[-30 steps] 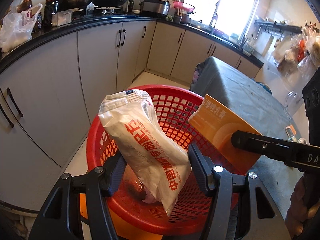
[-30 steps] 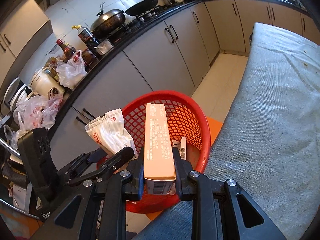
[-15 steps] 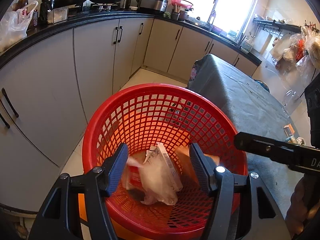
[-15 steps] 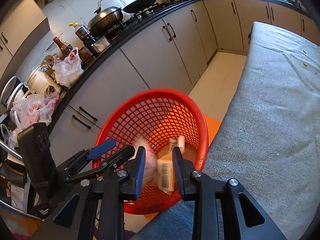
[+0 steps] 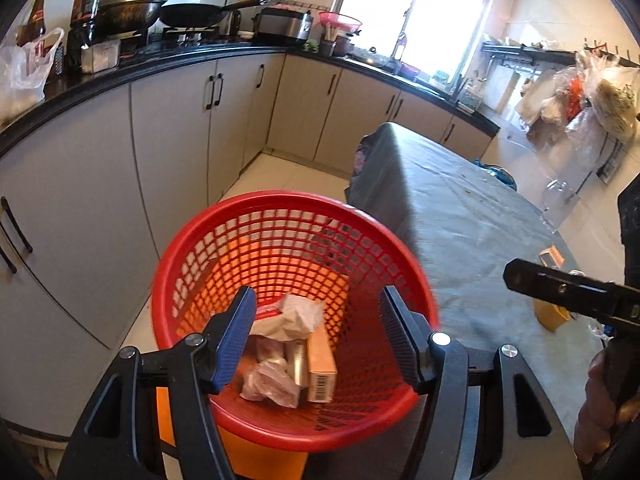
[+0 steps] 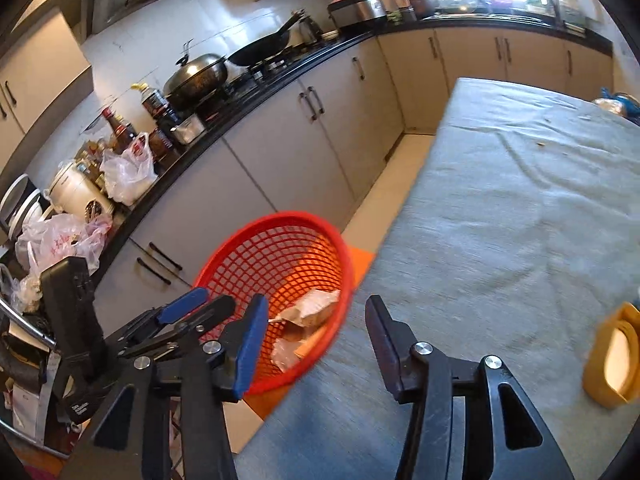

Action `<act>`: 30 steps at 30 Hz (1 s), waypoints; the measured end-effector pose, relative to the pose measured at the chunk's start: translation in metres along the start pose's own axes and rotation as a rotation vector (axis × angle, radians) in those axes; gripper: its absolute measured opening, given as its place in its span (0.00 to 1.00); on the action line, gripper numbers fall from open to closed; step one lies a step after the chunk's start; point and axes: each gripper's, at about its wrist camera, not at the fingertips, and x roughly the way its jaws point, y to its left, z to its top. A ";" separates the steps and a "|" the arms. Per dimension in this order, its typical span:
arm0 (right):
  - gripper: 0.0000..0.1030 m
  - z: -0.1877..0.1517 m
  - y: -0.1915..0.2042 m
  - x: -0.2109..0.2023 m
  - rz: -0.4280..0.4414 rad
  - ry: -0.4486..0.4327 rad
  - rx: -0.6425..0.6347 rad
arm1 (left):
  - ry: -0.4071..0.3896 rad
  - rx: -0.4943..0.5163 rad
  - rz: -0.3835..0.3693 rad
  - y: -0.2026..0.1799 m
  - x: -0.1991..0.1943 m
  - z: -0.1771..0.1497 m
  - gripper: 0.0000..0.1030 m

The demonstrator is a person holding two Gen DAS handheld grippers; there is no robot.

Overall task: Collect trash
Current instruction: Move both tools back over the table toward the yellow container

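Note:
A red mesh basket [image 5: 200, 256] stands on the floor beside the grey-clothed table [image 5: 472, 216]; it also shows in the right wrist view [image 6: 224, 264]. Inside lie an orange box [image 5: 322, 364], a white packet [image 5: 294, 316] and crumpled plastic [image 5: 268, 384]. My left gripper [image 5: 320, 336] is open and empty above the basket. My right gripper [image 6: 314, 340] is open and empty over the table edge next to the basket. A yellow container [image 6: 612, 352] lies on the table at the right; it also shows in the left wrist view [image 5: 552, 316].
Grey cabinets [image 5: 168, 128] under a black counter run along the left, with pans, bottles and bags on top. A small orange item [image 5: 551, 256] lies on the table. An orange base [image 5: 264, 456] shows under the basket.
Both grippers let go of their trash: the white packet and the orange box dropped into the basket. Both jaws opened wider, and the right gripper swung rightward toward the table.

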 end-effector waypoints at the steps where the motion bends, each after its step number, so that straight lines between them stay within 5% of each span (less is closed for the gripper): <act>1: 0.53 -0.002 -0.003 -0.004 -0.006 -0.002 0.003 | -0.005 0.005 -0.005 -0.004 -0.002 0.000 0.61; 17: 0.53 -0.050 -0.084 -0.106 -0.109 -0.120 0.105 | -0.044 0.148 -0.107 -0.129 -0.014 -0.015 0.62; 24: 0.56 -0.076 -0.138 -0.158 -0.134 -0.175 0.174 | 0.002 0.197 -0.150 -0.190 -0.003 -0.025 0.62; 30: 0.56 -0.098 -0.180 -0.218 -0.251 -0.276 0.225 | 0.043 0.265 -0.164 -0.236 0.010 -0.030 0.64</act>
